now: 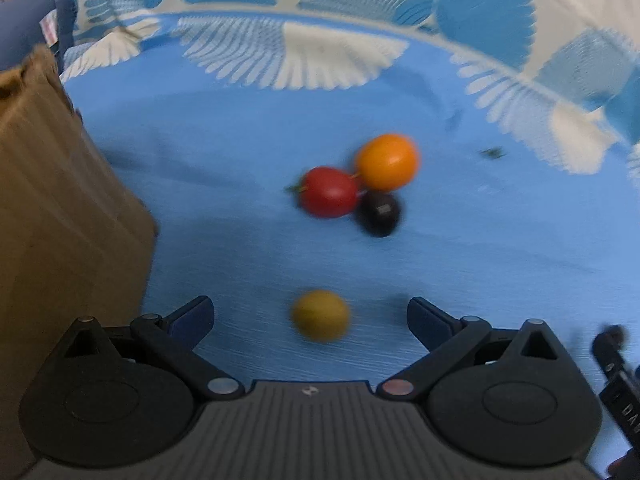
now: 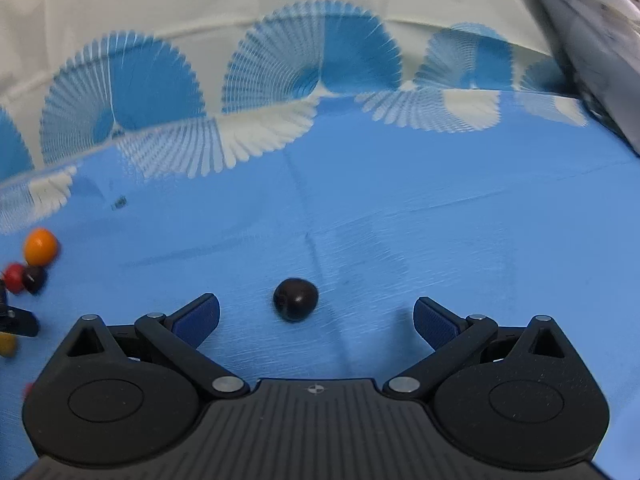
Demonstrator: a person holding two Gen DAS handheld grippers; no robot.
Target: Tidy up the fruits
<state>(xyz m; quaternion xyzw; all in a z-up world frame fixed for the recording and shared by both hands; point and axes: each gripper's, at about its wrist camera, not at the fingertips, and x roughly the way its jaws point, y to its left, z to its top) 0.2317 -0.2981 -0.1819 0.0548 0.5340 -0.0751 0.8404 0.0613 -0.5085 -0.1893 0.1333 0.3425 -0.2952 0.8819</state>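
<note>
In the left wrist view an orange fruit (image 1: 387, 161), a red fruit (image 1: 328, 191) and a dark fruit (image 1: 378, 213) lie touching on the blue cloth (image 1: 240, 168). A yellow-green fruit (image 1: 320, 314) lies nearer, between the open fingers of my left gripper (image 1: 310, 316), not gripped. In the right wrist view a second dark fruit (image 2: 295, 299) lies just ahead of my open right gripper (image 2: 316, 318). The same cluster shows at that view's left edge: the orange fruit (image 2: 40, 246), the red fruit (image 2: 14, 278) and the dark fruit (image 2: 35, 279).
A brown cardboard box (image 1: 60, 216) stands at the left of the left wrist view. Patterned blue-and-white fabric (image 2: 304, 80) rises behind the cloth. A grey fabric object (image 2: 592, 40) is at the far right. The other gripper's edge (image 1: 616, 380) shows at the right.
</note>
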